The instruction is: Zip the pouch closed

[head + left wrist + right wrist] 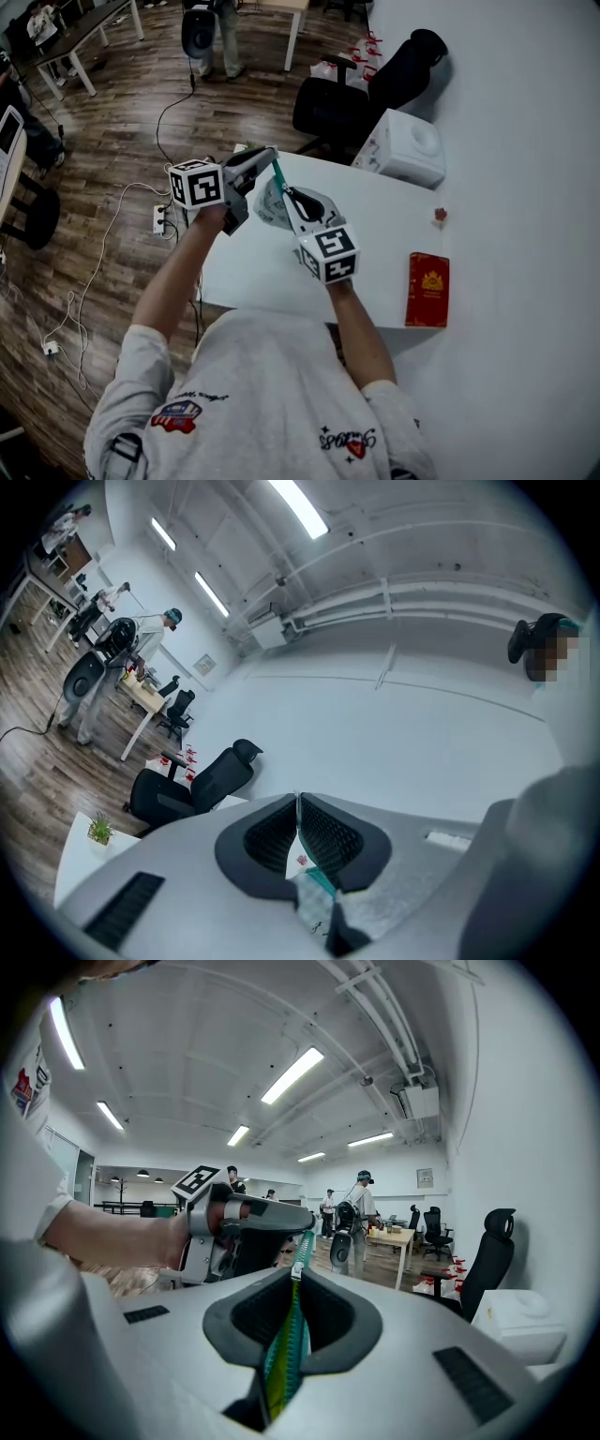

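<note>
The small pale, see-through fabric pouch [268,206] with a teal zip tape [277,174] is held in the air above the white table [375,225], over its left part, stretched between the two grippers.

The left gripper [266,157] is fully shut on one end of the pouch. In the left gripper view a fold of pale fabric and a sliver of teal sit pinched between its black ribbed pads [330,834]. This looks like the anchor hold, fixing one end so the zip line cannot bunch up or follow the pull.

The right gripper [287,194] is closed almost all the way on the zip itself. In its own view the teal and yellow-green tape [286,1354] runs straight down the slot between its pads and out past the tips to the left gripper [246,1227], so the line is drawn taut between the two. A small pale piece at its jaw tips may be the slider, but I cannot tell for sure. Nor can I tell how much of the zip is already closed.

Both grippers point roughly level and toward each other, which keeps the tape straight, probably so a slider would run freely.

On the table, to the right, lies a dark red booklet [427,289], and at the far edge stands a white boxy appliance [406,148]. A black office chair [342,105] stands just beyond the table's far edge.
</note>
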Available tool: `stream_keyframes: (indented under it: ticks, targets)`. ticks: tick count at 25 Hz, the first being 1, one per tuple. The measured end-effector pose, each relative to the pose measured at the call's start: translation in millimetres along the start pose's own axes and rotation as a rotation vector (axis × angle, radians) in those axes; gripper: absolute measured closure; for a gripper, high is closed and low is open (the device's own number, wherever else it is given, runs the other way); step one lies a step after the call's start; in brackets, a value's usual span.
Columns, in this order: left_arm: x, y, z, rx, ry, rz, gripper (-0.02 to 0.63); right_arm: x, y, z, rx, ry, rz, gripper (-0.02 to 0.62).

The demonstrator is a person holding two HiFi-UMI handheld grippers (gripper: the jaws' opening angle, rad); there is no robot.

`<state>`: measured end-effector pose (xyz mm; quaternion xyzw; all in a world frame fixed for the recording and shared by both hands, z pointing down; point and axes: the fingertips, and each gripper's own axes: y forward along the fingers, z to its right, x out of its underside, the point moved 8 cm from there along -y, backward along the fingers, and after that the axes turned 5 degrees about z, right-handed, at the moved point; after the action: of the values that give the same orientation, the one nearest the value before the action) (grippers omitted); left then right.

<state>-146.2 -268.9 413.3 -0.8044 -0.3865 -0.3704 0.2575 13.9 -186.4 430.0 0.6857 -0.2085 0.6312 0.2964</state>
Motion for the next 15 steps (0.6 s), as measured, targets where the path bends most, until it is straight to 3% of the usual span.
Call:
stream_keyframes:
  ticks: [15]
  targets:
    - [-1.2,-1.3,1.3,0.008,0.005,0.012,0.591,-0.7,-4.9,1.5,-0.013,-0.011,0.007,0.560]
